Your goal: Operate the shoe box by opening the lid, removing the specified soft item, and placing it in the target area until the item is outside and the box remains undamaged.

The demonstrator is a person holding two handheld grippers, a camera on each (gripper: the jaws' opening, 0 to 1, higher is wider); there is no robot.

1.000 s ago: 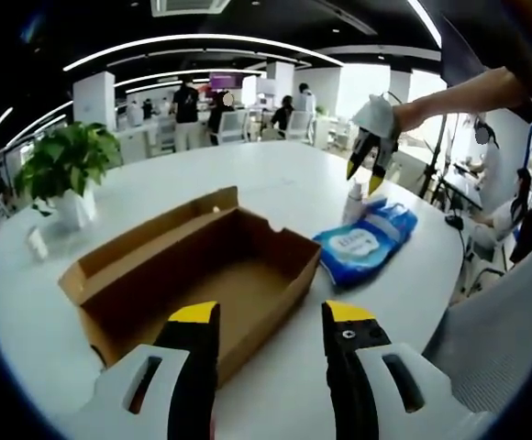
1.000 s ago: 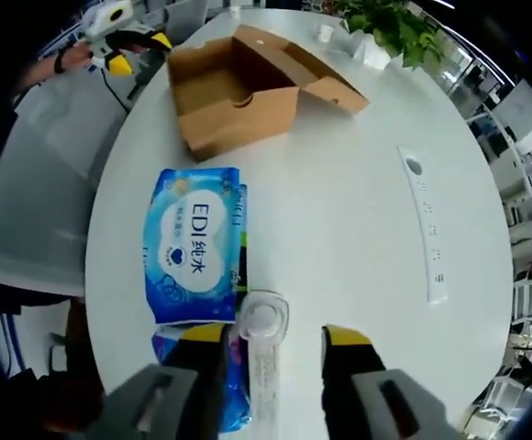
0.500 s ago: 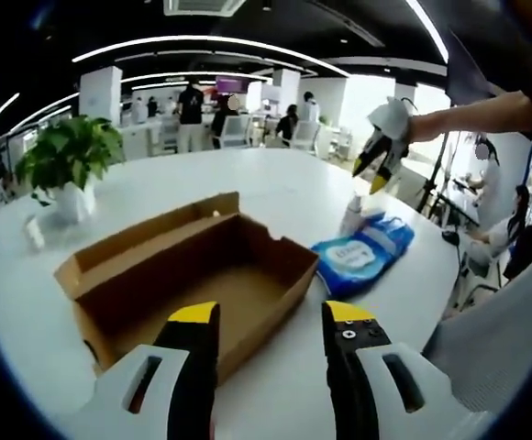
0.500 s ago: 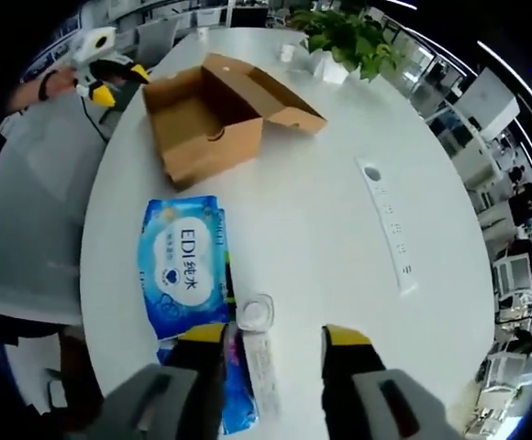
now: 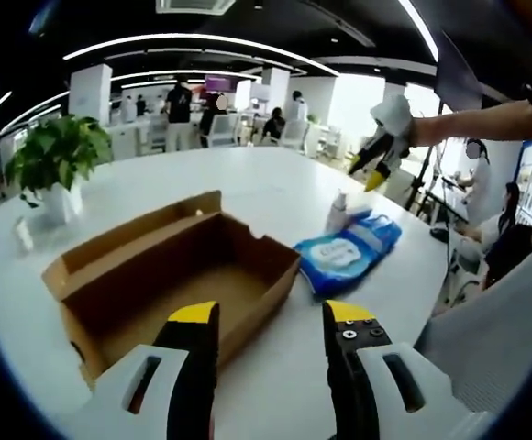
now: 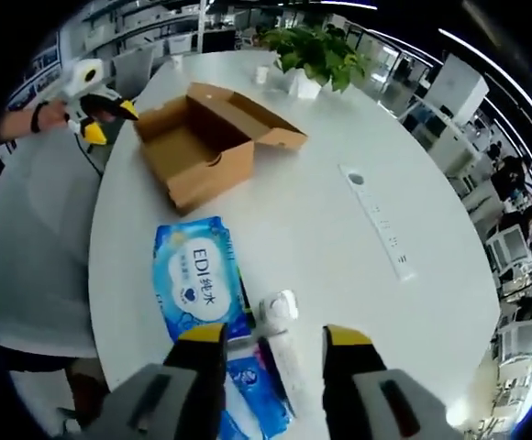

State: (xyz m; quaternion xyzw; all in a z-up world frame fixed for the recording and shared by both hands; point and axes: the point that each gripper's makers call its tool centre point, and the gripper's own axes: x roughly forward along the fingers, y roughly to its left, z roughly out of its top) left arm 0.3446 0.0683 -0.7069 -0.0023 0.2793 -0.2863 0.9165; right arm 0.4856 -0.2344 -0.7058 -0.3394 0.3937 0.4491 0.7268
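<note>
Left gripper view: my left gripper (image 5: 270,316) is parted and holds nothing; the open brown cardboard shoe box (image 5: 170,280) lies just ahead. My right gripper (image 6: 269,337) gapes empty above the blue wipes pack (image 6: 200,284).

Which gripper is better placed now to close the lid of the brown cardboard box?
Probably the left gripper: it hangs open just before the open brown cardboard box. The right gripper is over the blue wipes packet.

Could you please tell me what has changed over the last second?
The right gripper has lifted higher above the wipes pack and bottle; nothing was grasped. Both grippers stay open and empty. The open box, wipes, bottle and plant have not moved.
</note>
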